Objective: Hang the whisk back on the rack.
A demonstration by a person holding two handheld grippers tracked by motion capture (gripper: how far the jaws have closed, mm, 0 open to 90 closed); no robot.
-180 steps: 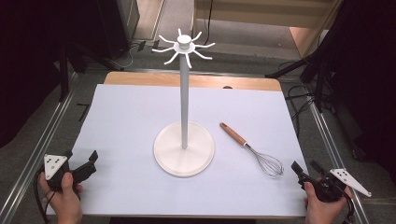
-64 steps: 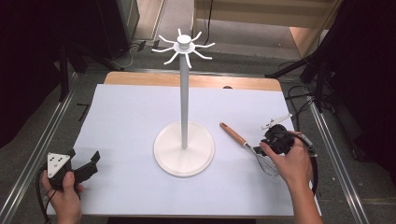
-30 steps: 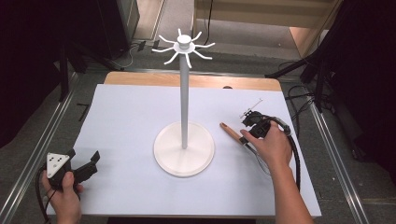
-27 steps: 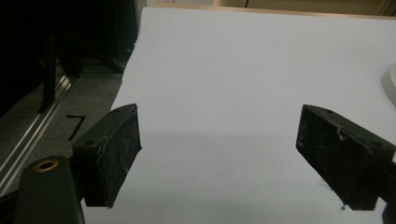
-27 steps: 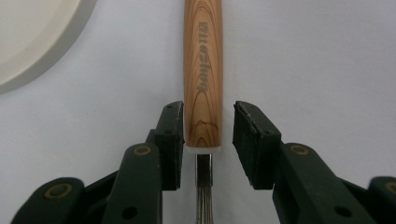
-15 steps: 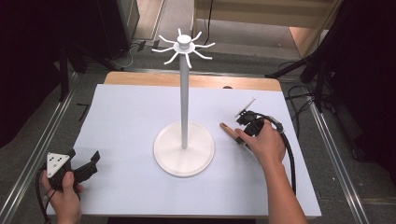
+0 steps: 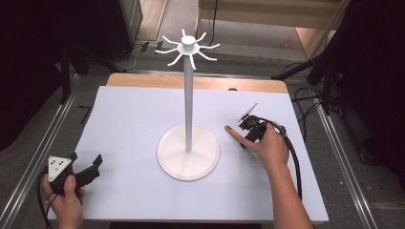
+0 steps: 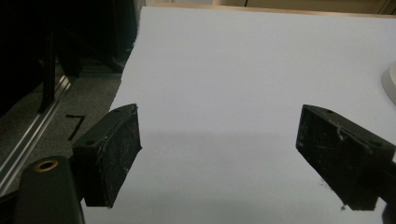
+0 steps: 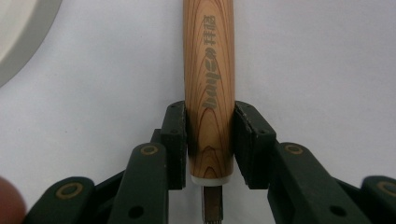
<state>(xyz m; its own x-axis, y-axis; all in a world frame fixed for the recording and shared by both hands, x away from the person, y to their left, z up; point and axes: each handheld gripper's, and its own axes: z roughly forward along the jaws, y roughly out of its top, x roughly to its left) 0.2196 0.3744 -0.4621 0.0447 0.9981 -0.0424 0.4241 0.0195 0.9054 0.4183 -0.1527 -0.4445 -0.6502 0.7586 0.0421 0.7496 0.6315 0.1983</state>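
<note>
A whisk with a wooden handle (image 7: 233,130) lies on the white table cover, right of the stand. In the right gripper view the handle (image 9: 208,70) runs straight up between the jaws. My right gripper (image 9: 210,135) is shut on its lower end, both pads pressed to the wood just above the metal neck (image 9: 212,205). Its jaws have just been closing on the handle. From above, the right gripper (image 7: 248,131) and the hand cover the whisk's wire end. My left gripper (image 7: 93,164) rests open at the front left corner, nothing between its pads (image 8: 114,154).
A tall white stand with a round base (image 7: 188,164) and hooked arms at the top (image 7: 188,46) rises at the table's middle. Its base edge (image 9: 18,28) lies close to the left of the handle. Table edges and metal rails run on both sides.
The right hand came from the front right corner to the whisk, then slid left along it to the handle end. The jaws now grip the wood. The left hand stayed put.
</note>
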